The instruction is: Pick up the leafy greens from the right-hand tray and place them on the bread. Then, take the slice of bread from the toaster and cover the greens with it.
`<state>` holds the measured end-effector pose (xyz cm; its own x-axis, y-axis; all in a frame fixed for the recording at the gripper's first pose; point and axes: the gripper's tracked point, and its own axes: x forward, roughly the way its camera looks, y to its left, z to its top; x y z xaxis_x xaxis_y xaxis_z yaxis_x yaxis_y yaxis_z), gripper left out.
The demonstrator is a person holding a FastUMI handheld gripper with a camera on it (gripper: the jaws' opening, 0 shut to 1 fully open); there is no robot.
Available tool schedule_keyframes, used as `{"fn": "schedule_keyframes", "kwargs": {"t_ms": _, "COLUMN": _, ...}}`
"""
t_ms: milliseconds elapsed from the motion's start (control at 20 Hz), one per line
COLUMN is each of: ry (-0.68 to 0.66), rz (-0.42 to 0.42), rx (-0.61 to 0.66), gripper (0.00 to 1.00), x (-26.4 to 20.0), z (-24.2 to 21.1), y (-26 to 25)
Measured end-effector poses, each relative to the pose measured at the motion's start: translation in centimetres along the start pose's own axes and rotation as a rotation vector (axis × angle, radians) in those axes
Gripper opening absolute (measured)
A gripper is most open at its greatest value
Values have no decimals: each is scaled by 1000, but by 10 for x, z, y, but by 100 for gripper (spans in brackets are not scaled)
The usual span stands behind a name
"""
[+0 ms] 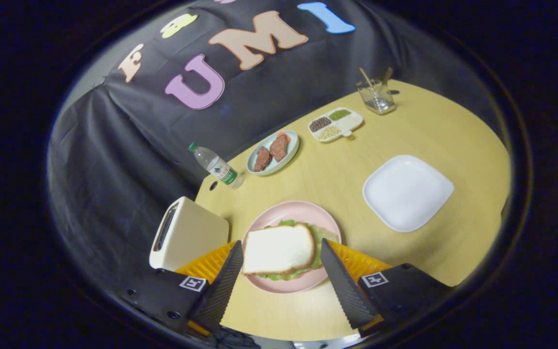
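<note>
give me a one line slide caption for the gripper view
Open tongs flank a bread slice covering leafy greens on the pink plate, toaster beside it, white tray beyond.

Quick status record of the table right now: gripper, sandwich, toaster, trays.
gripper: open, fingers either side of the bread, not pressing it
top bread slice: lying on the greens on the pink plate
toaster: beside the pink plate, slot looks empty
white tray: bare
blue plate: holds meat pieces
task: looks done
</note>
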<state>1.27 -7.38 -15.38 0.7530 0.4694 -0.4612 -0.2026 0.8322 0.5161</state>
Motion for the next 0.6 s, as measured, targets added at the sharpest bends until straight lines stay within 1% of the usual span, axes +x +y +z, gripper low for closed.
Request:
{"fn": "schedule_keyframes", "kwargs": {"t_ms": 150, "ry": -20, "rz": -102, "rx": -182, "gripper": 100, "x": -12, "z": 12, "y": -9}}
{"fn": "schedule_keyframes", "kwargs": {"t_ms": 250, "ry": -56, "rz": -170, "rx": -310, "gripper": 100, "x": -22, "z": 23, "y": -15}}
{"fn": "schedule_keyframes", "kwargs": {"t_ms": 350, "ry": -105, "rz": -210, "rx": -426, "gripper": 100, "x": -27, "z": 36, "y": -12}}
{"fn": "schedule_keyframes", "kwargs": {"t_ms": 450, "ry": -175, "rz": -194, "rx": -510, "gripper": 100, "x": -29, "z": 49, "y": 5}}
{"fn": "schedule_keyframes", "kwargs": {"t_ms": 600, "ry": -326, "rz": -113, "rx": -588, "gripper": 100, "x": -39, "z": 69, "y": 43}}
